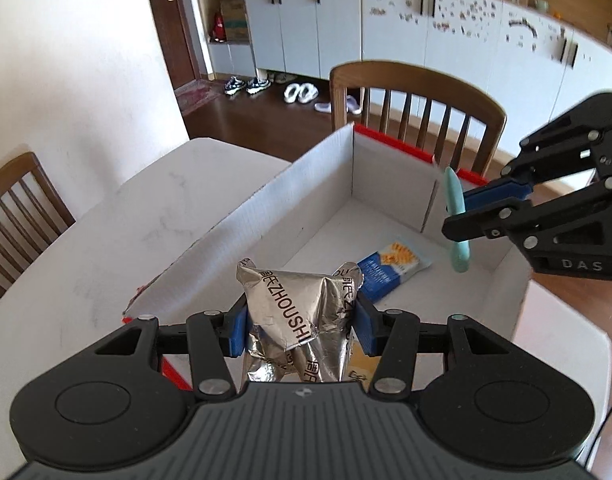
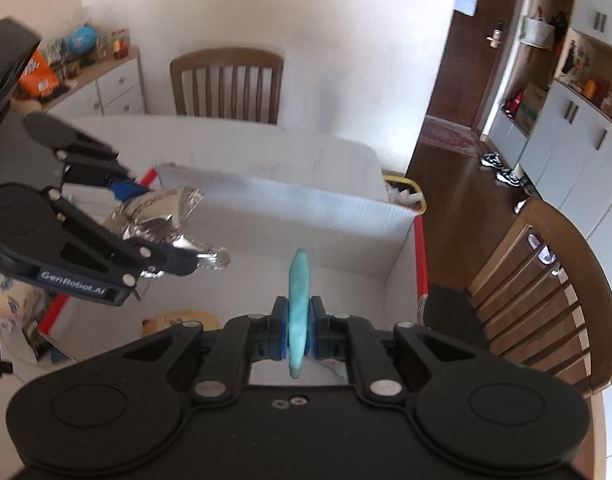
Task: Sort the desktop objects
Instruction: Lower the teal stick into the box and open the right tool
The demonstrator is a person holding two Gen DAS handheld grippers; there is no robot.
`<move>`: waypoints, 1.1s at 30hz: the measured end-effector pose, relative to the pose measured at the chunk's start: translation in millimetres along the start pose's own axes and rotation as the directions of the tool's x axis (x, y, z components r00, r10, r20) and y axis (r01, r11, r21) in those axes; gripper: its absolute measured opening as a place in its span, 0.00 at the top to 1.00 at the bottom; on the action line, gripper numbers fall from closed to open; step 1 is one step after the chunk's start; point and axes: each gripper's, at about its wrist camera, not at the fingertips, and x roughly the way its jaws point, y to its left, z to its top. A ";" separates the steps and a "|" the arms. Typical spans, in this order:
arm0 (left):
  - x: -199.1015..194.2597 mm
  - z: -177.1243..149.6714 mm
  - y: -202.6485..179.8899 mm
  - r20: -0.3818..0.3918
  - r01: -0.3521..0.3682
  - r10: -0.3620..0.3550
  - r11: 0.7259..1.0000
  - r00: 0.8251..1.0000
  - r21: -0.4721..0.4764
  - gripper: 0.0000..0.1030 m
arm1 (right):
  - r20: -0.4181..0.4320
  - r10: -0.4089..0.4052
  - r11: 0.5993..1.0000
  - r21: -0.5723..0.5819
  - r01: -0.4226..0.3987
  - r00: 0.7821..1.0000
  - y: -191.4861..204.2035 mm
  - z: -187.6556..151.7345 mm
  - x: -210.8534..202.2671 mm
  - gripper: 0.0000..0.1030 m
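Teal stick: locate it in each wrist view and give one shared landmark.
Left wrist: teal stick at right, clamped in the right tongs over the box.
Right wrist: bottom centre, upright between blue pads.
Shared landmark: foil packet.

You have a big open box (image 1: 345, 184) sitting on the table (image 1: 106, 232). A snack packet (image 1: 389, 272) lies flat inside the box, on its floor. Your left gripper (image 1: 302, 324) is over the near end of the box with a crinkly bag (image 1: 298, 304) between its fingers. Your right gripper (image 2: 298, 328) is over the right side of the box, with a thin stick (image 2: 298, 304) between its fingers. A chair (image 1: 417, 96) stands behind the box, and another chair (image 1: 18, 208) is to the left of the table.
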 end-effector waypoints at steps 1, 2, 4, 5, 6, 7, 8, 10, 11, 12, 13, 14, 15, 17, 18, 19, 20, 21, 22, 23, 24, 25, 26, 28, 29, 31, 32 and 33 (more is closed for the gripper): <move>4.2 0.0 0.1 -0.007 -0.004 0.004 1.000 1.000 0.007 0.52 | -0.011 -0.005 1.000 -0.017 0.004 1.000 0.6 -0.4 3.0 0.91; 7.7 0.8 0.1 -0.014 -0.006 0.007 1.000 1.000 0.010 0.52 | -0.027 -0.005 0.999 -0.038 0.004 1.000 0.2 -1.8 6.4 0.91; 14.2 1.8 0.5 -0.021 -0.006 0.006 1.000 1.000 0.008 0.52 | -0.050 0.001 0.998 -0.061 -0.004 0.999 0.5 -3.6 11.5 0.91; 17.8 3.8 1.0 -0.025 -0.005 0.005 1.000 1.000 0.006 0.52 | -0.066 0.005 0.997 -0.075 -0.010 0.998 0.9 -3.4 14.7 0.91; 20.7 4.7 0.2 -0.030 -0.001 0.001 1.000 1.000 0.003 0.52 | -0.073 0.006 0.996 -0.086 -0.012 0.997 2.0 -3.4 17.3 0.91; 23.7 5.1 -0.6 -0.034 0.000 0.000 1.000 0.999 0.002 0.52 | -0.079 0.007 0.996 -0.094 -0.014 0.997 3.2 -3.2 19.7 0.91; 26.8 4.7 -0.6 -0.037 0.000 0.000 1.000 0.999 0.002 0.52 | -0.085 0.011 0.994 -0.105 -0.020 0.996 4.5 -3.3 22.3 0.91; 32.4 6.3 -1.9 -0.044 0.005 -0.005 1.000 0.999 0.003 0.52 | -0.090 0.018 0.993 -0.116 -0.029 0.996 4.7 -3.1 25.8 0.91; 34.5 6.6 -2.7 -0.047 0.007 -0.006 1.000 0.999 0.002 0.52 | -0.094 0.024 0.993 -0.117 -0.035 0.995 5.0 -3.0 27.1 0.91; 36.6 6.8 -2.9 -0.050 0.007 -0.007 1.000 0.999 0.002 0.52 | -0.098 0.028 0.992 -0.121 -0.040 0.995 5.0 -2.6 29.1 0.91; 39.2 7.2 -3.0 -0.055 0.007 -0.007 1.000 0.998 0.001 0.52 | -0.105 0.031 0.991 -0.127 -0.044 0.994 5.2 -3.6 30.7 0.91; 41.8 7.9 -2.9 -0.060 0.008 -0.008 1.000 0.998 -0.001 0.52 | -0.115 0.035 0.990 -0.134 -0.050 0.993 5.9 -4.3 33.2 0.91; 44.5 8.6 -3.1 -0.066 0.008 -0.008 1.000 0.998 -0.002 0.52 | -0.123 0.038 0.989 -0.138 -0.055 0.992 6.5 -5.2 35.7 0.91; 49.6 8.9 -3.2 -0.074 0.006 -0.005 1.000 0.997 0.004 0.52 | -0.139 0.043 0.988 -0.144 -0.063 0.989 7.8 -6.4 41.8 0.91; 51.9 8.2 -3.0 -0.078 0.006 -0.006 1.000 0.997 0.006 0.52 | -0.143 0.045 0.987 -0.146 -0.066 0.989 8.7 -7.3 43.8 0.91; 54.2 8.2 -2.6 -0.083 0.007 -0.006 1.000 0.997 0.005 0.52 | -0.148 0.047 0.987 -0.145 -0.069 0.988 9.6 -8.4 45.8 0.91; 56.4 8.2 -1.9 -0.088 0.008 -0.008 1.000 0.996 0.001 0.52 | -0.155 0.052 0.987 -0.141 -0.074 0.987 10.0 -9.8 48.0 0.91; 58.1 8.5 -0.9 -0.093 0.009 -0.009 1.000 0.996 -0.002 0.52 | -0.164 0.055 0.988 -0.136 -0.077 0.985 10.2 -11.3 50.0 0.91; 60.0 8.7 -0.1 -0.098 0.008 -0.009 1.000 0.995 -0.007 0.52 | -0.173 0.056 0.988 -0.129 -0.079 0.983 10.6 -12.2 52.5 0.91; 62.1 8.6 0.5 -0.102 0.008 -0.009 1.000 0.995 -0.010 0.52 | -0.185 0.052 0.989 -0.125 -0.076 0.981 10.9 -13.4 55.4 0.91; 64.1 8.7 1.1 -0.106 0.010 -0.011 1.000 0.994 -0.014 0.52 | -0.197 0.050 0.990 -0.120 -0.075 0.979 9.4 -15.4 58.4 0.91; 65.8 8.7 1.8 -0.111 0.011 -0.013 1.000 0.994 -0.018 0.52 | -0.207 0.048 0.991 -0.116 -0.073 0.977 10.1 -15.0 61.8 0.91; 67.4 8.9 2.1 -0.114 0.011 -0.013 1.000 0.993 -0.020 0.52 | -0.217 0.047 0.990 -0.116 -0.073 0.975 9.2 -16.1 65.6 0.91; 70.3 9.4 2.4 -0.119 0.012 -0.015 1.000 0.993 -0.020 0.52 | -0.233 0.047 0.992 -0.106 -0.073 0.971 8.2 -18.2 70.4 0.91; 71.6 9.6 2.6 -0.123 0.013 -0.016 1.000 0.992 -0.021 0.52 | -0.238 0.052 0.992 -0.097 -0.077 0.970 8.6 -18.8 73.5 0.91; 74.2 10.1 3.1 -0.129 0.015 -0.018 1.000 0.992 -0.023 0.52 | -0.236 0.058 0.993 -0.087 -0.081 0.970 7.5 -19.4 75.1 0.91; 75.6 10.5 3.3 -0.133 0.019 -0.022 0.999 0.991 -0.028 0.52 | -0.237 0.060 0.993 -0.082 -0.081 0.970 6.3 -18.6 76.2 0.91; 76.8 10.6 3.4 -0.136 0.024 -0.029 0.999 0.990 -0.033 0.52 | -0.238 0.063 0.994 -0.075 -0.083 0.969 5.4 -18.2 77.0 0.91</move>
